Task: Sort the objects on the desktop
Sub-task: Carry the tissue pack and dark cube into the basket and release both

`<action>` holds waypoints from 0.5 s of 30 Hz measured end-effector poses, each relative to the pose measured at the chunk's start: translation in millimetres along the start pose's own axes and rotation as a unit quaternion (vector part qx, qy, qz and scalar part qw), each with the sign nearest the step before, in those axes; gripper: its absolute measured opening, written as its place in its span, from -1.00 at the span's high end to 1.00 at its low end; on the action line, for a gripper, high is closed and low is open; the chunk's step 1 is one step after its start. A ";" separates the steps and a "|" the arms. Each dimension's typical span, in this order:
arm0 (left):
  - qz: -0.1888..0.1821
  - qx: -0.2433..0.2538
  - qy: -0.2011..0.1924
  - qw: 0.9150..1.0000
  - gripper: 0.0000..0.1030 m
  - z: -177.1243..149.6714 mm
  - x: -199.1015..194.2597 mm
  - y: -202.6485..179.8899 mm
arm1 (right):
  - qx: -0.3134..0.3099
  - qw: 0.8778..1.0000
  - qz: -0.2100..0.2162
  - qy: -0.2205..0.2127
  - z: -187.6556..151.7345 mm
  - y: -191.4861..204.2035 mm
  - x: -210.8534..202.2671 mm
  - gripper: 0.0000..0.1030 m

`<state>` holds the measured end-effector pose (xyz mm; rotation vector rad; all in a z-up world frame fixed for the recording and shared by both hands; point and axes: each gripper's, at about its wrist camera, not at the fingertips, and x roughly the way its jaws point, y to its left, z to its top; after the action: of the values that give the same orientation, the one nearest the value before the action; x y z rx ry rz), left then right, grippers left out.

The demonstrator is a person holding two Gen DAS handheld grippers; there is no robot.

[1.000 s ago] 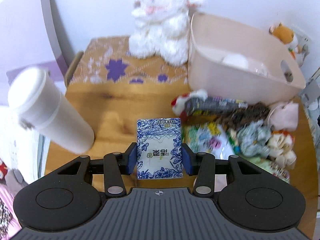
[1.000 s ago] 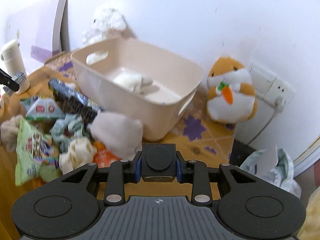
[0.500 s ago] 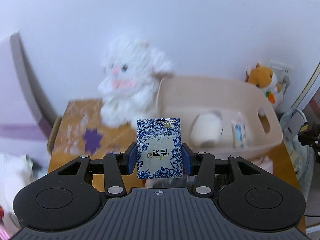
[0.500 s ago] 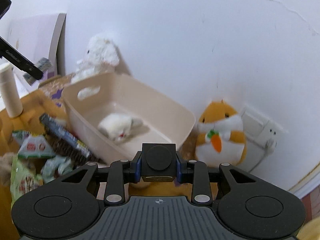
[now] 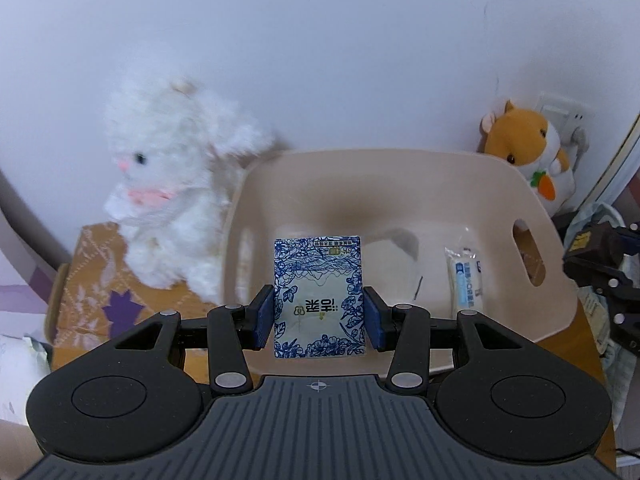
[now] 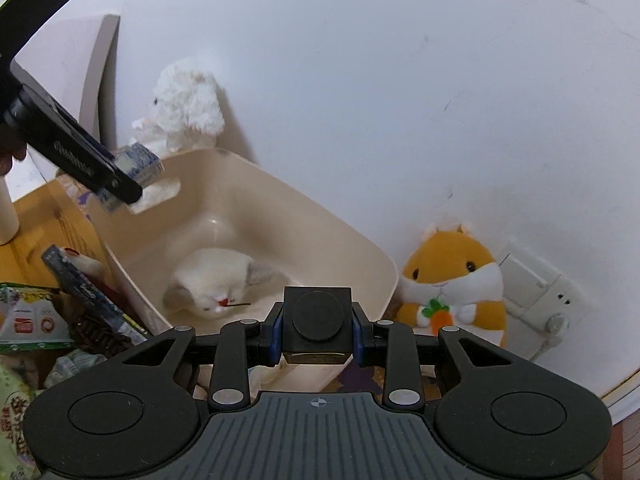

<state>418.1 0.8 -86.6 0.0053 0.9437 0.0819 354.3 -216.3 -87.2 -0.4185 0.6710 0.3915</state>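
The left tongs (image 5: 319, 312) pinch a blue-patterned tissue pack (image 5: 319, 297), tilted down over the beige bin (image 5: 548, 300). The right tongs (image 6: 318, 334) grip a black cube (image 6: 318, 322) above the bin's near rim

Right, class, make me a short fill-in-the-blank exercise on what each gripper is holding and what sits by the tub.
1. The left gripper is shut on a blue and white ____ pack.
2. The right gripper grips a small ____ cube.
3. A white soft toy lies ____ the beige tub.
4. The plush hamster clutches an orange ____.

Missing words: tissue; black; inside; carrot
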 end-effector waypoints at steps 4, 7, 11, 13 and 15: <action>0.010 -0.002 0.024 1.000 0.10 0.4 23.5 -10.6 | 0.008 1.000 0.001 0.022 2.2 3.3 24.0 0.43; 0.014 -0.013 0.040 0.999 0.10 -0.6 37.2 -13.2 | 0.015 0.999 0.002 0.039 1.9 8.2 41.7 0.43; 0.020 -0.008 0.056 0.998 0.10 -5.4 48.9 -16.7 | 0.010 0.998 0.002 0.066 -2.1 19.2 59.8 0.43; 0.023 -0.004 0.063 0.998 0.09 -6.7 53.0 -17.5 | 0.013 0.998 0.004 0.067 -4.4 22.5 62.8 0.42; 0.023 0.000 0.071 0.997 0.09 -9.1 55.5 -18.7 | 0.022 0.997 0.002 0.069 -3.2 22.9 63.2 0.34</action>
<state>444.4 -14.2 -137.5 0.0203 1.0856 0.1255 387.1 -185.2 -136.9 -0.4055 0.8132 0.3523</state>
